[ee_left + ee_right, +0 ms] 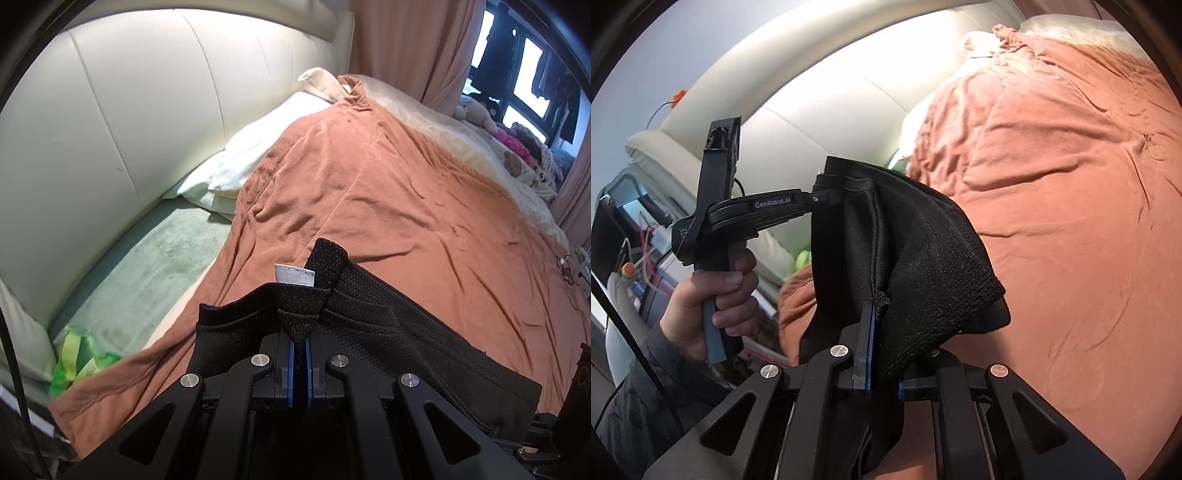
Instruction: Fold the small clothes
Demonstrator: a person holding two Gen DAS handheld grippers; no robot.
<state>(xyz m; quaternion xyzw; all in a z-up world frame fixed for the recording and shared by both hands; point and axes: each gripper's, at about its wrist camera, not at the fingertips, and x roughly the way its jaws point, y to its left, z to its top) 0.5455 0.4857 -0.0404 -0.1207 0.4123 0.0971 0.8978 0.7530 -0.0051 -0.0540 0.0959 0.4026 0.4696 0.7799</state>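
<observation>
Left gripper (300, 343): fingers pressed together on a bunched tuck of the black knit garment (388, 332), the blue pads (291, 354) nearly meeting with fabric wedged between them. Its linkage arms are drawn in close. In the right wrist view the same tool appears from the side, nearly level, gripped low on its handle by the person's left hand (713, 295), knuckles curled and thumb wrapped round; its tip meets the upper edge of the garment there.

Right gripper (882, 325): clamped on the garment at a seam. One blue pad (870, 350) shows on the near side; the other finger is covered by draped cloth, so its face cannot be seen, but the fabric is held between them.

The black knit garment hangs stretched between the two grippers, raised above the orange bedspread (388, 192). A white label (293, 275) stands up from its edge just beyond the left gripper, beside a rolled fold of the knit. Whether the lower edge touches the bedspread cannot be told.

Relative to the bedspread: a cream padded headboard (147, 110) lies beyond its far-left edge; white pillows (243, 158) sit partly under that edge; a pale green sheet (147, 266) shows beside it; a green and yellow item (79, 358) lies at its near-left corner; soft toys (509, 136) lie past its far-right side, near a window (532, 74).
</observation>
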